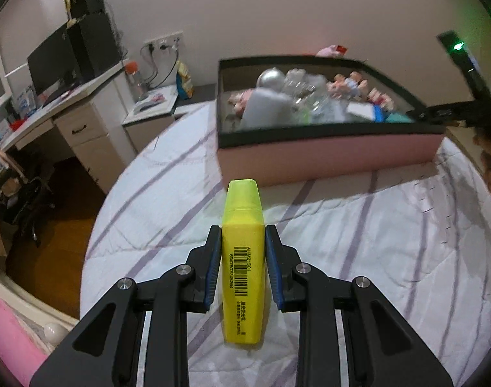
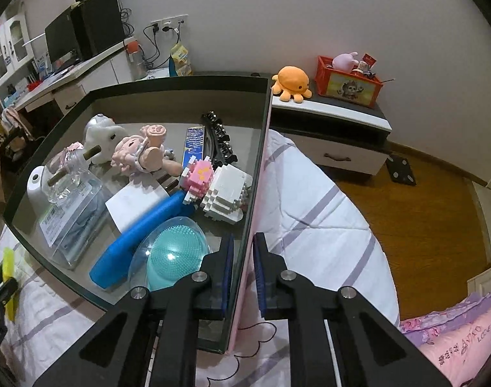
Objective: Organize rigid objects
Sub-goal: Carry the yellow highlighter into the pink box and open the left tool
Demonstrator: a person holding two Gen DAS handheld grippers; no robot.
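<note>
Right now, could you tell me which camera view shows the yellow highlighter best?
The left wrist view: the yellow highlighter fills the centre, clamped in the left gripper, barcode readable. The right wrist view catches only a yellow sliver of it at its left edge.

I hold a yellow highlighter (image 1: 243, 267), flat body with a barcode label, cap pointing away from me, above the striped bed cover. The pink box (image 1: 326, 153) with dark rim stands on the bed, open, filled with toys, a blue tube (image 2: 139, 237) and a teal brush (image 2: 176, 258).
</note>
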